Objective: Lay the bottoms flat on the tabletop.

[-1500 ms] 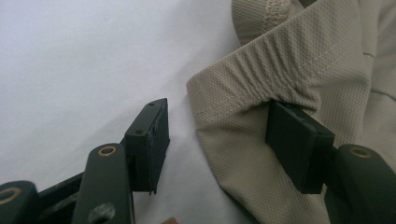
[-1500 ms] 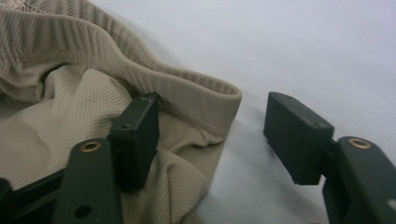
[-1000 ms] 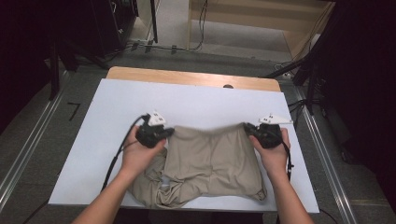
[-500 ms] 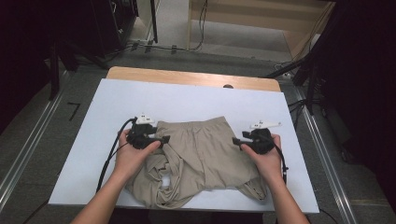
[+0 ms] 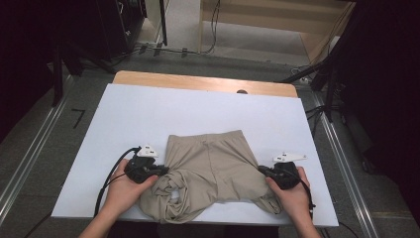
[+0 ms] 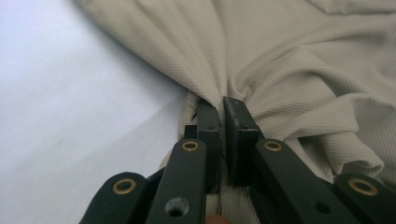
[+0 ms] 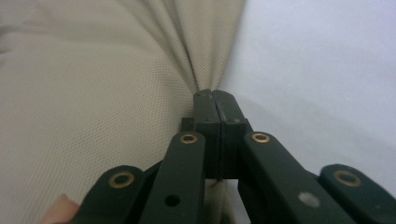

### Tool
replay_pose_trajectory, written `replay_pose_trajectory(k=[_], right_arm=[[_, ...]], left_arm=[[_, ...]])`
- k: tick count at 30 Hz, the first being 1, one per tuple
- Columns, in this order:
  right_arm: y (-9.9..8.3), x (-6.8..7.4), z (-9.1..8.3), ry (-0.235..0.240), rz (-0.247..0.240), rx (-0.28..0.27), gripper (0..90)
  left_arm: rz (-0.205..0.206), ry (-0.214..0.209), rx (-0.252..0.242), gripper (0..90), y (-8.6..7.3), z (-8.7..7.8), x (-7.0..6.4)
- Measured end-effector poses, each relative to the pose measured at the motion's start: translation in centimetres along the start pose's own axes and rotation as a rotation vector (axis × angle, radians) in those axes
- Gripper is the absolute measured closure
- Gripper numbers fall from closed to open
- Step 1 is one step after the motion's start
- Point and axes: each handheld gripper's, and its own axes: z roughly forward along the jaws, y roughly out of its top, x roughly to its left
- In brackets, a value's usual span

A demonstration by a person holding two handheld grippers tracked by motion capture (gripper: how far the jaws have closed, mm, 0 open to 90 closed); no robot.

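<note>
A beige knit garment (image 5: 210, 171) lies bunched on the white table top (image 5: 198, 111), near the front edge. My left gripper (image 5: 161, 170) pinches its left edge, the jaws shut on a gathered fold of the beige garment (image 6: 261, 70). My left gripper (image 6: 220, 103) holds the cloth just above the white surface. At the garment's right edge my right gripper (image 5: 261, 171) is shut on a fold as well. In the right gripper view my right gripper (image 7: 214, 93) clamps the beige garment (image 7: 93, 84) with its jaws pressed together.
The white top rests on a wooden table whose far edge (image 5: 203, 82) shows as a tan strip. Metal rails (image 5: 29, 158) run along the floor on both sides. Cables (image 5: 111, 178) trail from the grippers toward the front.
Both grippers have drawn back toward the front edge and slightly outward, with the garment's far edge carried along. The cloth now lies folded over itself.
</note>
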Motion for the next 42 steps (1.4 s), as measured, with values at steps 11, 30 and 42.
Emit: replay_pose_trajectory(k=[11,30,42], right_arm=[[5.4,-2.8,1.0,0.049,0.015,-0.166,54.5],[10.6,-3.6,8.0,-0.002,-0.032,-0.049,85.2],[18.6,-7.7,8.5,-0.062,0.038,-0.209,85.7]], left_arm=[[-0.176,0.034,-0.141,45.4,4.1,1.4,4.0],[-0.085,0.221,-0.073,88.4,6.9,4.6,4.4],[-0.1,0.247,-0.298,88.7,15.7,4.7,11.4]])
